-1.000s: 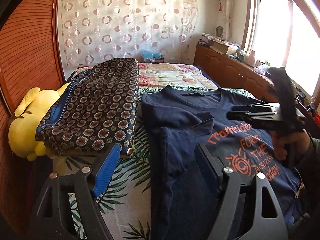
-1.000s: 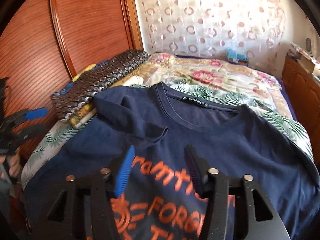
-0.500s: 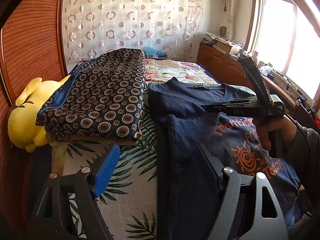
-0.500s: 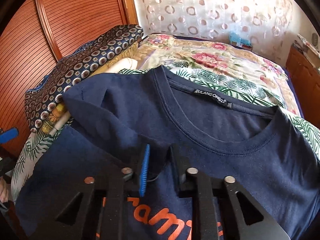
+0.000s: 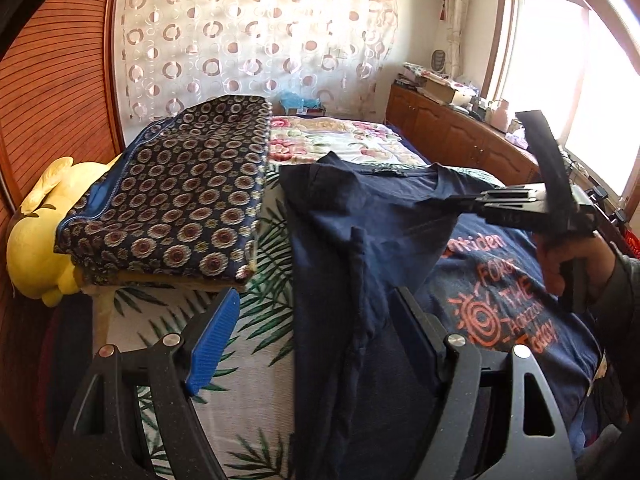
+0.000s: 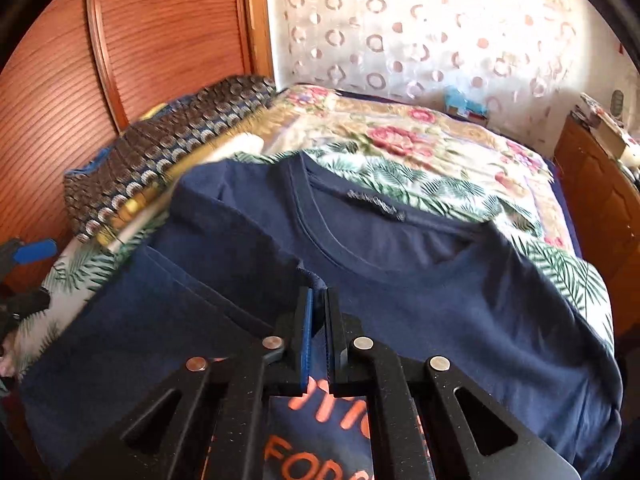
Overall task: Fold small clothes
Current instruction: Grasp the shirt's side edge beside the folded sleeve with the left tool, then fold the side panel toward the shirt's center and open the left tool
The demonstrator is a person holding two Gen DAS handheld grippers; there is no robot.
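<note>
Right claw [image 6: 318, 300] pinches the navy T-shirt's [image 6: 440, 300] folded sleeve.

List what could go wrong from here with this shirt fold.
1. The right hand-held gripper is shut on only a small pinch of the navy shirt at the folded-in sleeve's edge; the cloth may slip out when pulled.
2. The left hand-held gripper is open and holds nothing, so the whole shirt could drag and undo the side fold.
3. The patterned pile lies close beside it and could snag.
</note>
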